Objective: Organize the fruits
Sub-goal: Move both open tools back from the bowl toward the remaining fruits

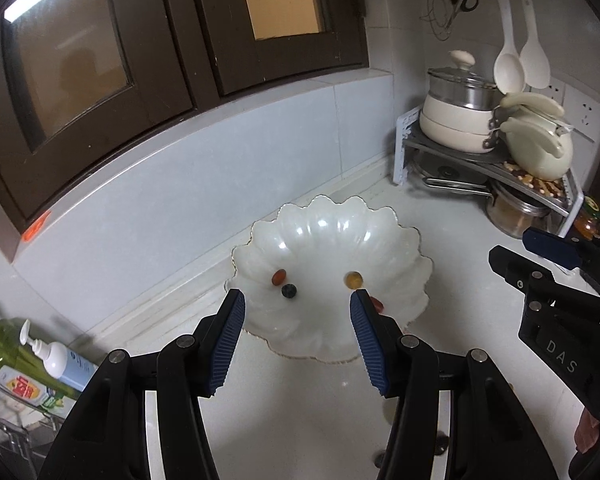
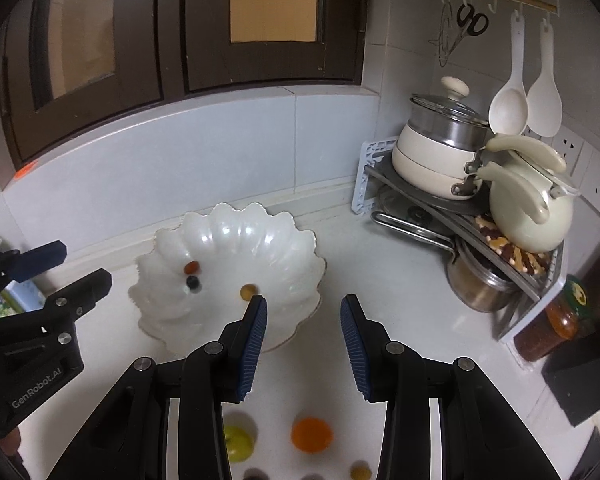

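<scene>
A white scalloped glass bowl with a thin gold rim [image 1: 380,220] sits on the white table [image 1: 460,240] near its back edge, just in front of the pale tiled wall. Inside it lie a small reddish-orange fruit [image 1: 279,277], a dark blue berry [image 1: 289,291] touching or just beside it, and a small yellow-orange fruit [image 1: 353,279] apart from the pair; a bit of red shows behind one finger, too hidden to name. The left claw [image 1: 298,300] hangs over the near rim of the bowl, its blue-padded fingers spread wide and holding nothing. The right claw [image 2: 303,306] is likewise wide open and empty, just right of the bowl. Toward the table's front edge, between the right claw's arms, lie a green apple-like fruit [image 2: 239,442], a round orange fruit [image 2: 312,435] and a small yellow fruit [image 2: 360,471]. A corner rack with cream pots [image 2: 440,160] stands at the back right corner.
</scene>
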A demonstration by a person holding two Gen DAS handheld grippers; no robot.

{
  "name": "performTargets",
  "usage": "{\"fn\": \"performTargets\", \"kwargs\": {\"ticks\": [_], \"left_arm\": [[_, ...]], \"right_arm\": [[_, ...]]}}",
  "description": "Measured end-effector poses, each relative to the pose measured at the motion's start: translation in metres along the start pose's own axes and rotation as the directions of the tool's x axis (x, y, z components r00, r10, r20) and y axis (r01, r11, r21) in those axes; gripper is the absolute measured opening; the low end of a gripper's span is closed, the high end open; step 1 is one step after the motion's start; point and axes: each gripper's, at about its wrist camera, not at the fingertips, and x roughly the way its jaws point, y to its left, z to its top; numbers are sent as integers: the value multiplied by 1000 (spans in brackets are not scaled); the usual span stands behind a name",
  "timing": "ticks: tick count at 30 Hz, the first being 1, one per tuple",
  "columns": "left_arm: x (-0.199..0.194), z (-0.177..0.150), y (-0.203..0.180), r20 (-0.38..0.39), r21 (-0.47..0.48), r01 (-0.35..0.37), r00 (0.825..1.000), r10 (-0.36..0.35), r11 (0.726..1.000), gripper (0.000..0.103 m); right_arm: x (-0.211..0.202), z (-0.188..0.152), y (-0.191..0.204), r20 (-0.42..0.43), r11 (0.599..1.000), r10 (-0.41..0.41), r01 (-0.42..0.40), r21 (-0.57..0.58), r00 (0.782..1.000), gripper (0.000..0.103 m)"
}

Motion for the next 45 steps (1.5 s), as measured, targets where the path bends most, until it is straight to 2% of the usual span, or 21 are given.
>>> {"fn": "performTargets", "kwargs": {"ticks": [11, 27, 34, 41, 45], "left_arm": [[-50, -23, -13, 42, -24, 9, 999, -8, 1000, 54], [-107, -62, -24, 118, -55, -8, 993, 15, 998, 56], [-123, -78, -35, 139, -51, 2, 990, 5, 999, 56], [-132, -94, -45, 163, -50, 12, 987, -3, 999, 56], [-133, -103, -49, 168, -55, 4, 986, 6, 998, 56]], "right_arm": [[-52, -26, -6, 51, 999, 33, -33, -6, 998, 40], [-101, -62, -21, 109, 998, 57, -57, -2, 992, 40], [-113, -78, -25, 127, 998, 69, -70, 6, 990, 40], [-113, -98, -35, 109, 992, 106, -112, 55, 988, 40], [-112, -108, -38, 104, 992, 99, -106, 63, 990, 40]]}}
